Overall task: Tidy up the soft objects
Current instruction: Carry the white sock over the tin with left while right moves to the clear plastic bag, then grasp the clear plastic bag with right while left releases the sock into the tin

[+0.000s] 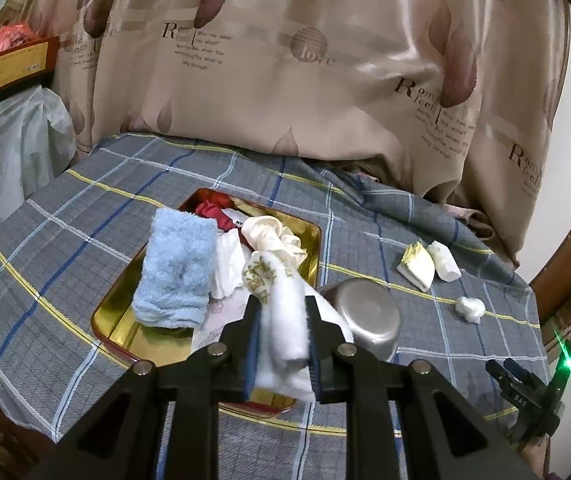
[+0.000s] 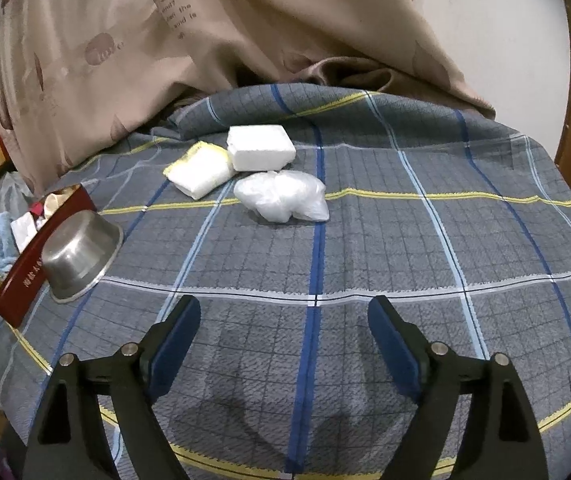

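The left gripper (image 1: pixel 283 312) clamps a white towel (image 1: pixel 285 332) above the red tin (image 1: pixel 309 256). The right gripper (image 2: pixel 284 320) hangs wide open and empty over the plaid cloth (image 2: pixel 365 248).

Left tongs (image 1: pixel 283 320) angled down, pads clamped on white cloth (image 1: pixel 285 320). Right tongs (image 2: pixel 284 344) angled down, jaws wide, nothing between.

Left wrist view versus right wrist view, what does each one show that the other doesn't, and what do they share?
Only the left wrist view shows the left tool shut on a rolled white cloth with gold lettering, over the open gold-lined red tin.

Only the right wrist view shows the right tool open and holding nothing, over the grey plaid cloth.

Both show the upturned steel bowl, the light blue towel and the crumpled clear plastic bag.
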{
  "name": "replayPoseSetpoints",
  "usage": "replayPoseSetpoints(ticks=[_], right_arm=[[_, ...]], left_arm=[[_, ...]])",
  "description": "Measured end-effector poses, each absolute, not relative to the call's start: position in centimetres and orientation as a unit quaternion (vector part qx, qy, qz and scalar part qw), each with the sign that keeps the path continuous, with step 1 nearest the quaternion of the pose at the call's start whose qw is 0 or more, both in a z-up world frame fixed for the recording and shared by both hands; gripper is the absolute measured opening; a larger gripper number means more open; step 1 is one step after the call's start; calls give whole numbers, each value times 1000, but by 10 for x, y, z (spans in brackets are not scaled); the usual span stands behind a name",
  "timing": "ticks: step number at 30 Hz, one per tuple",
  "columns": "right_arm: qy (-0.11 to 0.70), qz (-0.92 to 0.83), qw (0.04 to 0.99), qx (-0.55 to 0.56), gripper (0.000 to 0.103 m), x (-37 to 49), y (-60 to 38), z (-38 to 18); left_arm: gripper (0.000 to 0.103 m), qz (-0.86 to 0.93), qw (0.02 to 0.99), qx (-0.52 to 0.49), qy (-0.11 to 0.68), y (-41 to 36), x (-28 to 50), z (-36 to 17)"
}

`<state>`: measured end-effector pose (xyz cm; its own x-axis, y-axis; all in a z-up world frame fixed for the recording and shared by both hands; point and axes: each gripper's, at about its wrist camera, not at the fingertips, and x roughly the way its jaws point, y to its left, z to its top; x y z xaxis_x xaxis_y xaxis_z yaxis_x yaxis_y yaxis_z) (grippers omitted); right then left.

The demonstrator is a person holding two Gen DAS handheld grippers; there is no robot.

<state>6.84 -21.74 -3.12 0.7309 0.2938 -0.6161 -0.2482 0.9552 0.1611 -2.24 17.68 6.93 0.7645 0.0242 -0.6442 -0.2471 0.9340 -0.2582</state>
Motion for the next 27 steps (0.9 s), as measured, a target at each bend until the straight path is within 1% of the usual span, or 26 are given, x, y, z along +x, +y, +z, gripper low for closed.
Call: replayPoseSetpoints(ticks=[3, 10, 12, 18, 22, 25, 27], right_arm=[[344, 142, 928, 22, 84, 72, -212, -30], [310, 160, 937, -21, 85, 92, -186, 0], [307, 164, 936, -50, 85, 105, -177, 7], [321, 183, 918, -146, 85, 138, -158, 8], [337, 194, 904, -176, 84, 154, -156, 3], [342, 193, 898, -198, 80, 164, -152, -1], [353, 191, 892, -207, 74, 172, -149, -5]], left_arm=[[20, 73, 923, -171, 337, 180, -22, 69], [20, 78, 922, -178, 336, 188, -21, 69], [20, 80, 921, -178, 337, 188, -21, 69], [20, 83, 920, -181, 337, 192, -20, 68], [20, 82, 917, -185, 344, 194, -17, 65], [21, 82, 916, -182, 349, 194, -16, 62], [21, 82, 915, -183, 350, 194, -16, 61]])
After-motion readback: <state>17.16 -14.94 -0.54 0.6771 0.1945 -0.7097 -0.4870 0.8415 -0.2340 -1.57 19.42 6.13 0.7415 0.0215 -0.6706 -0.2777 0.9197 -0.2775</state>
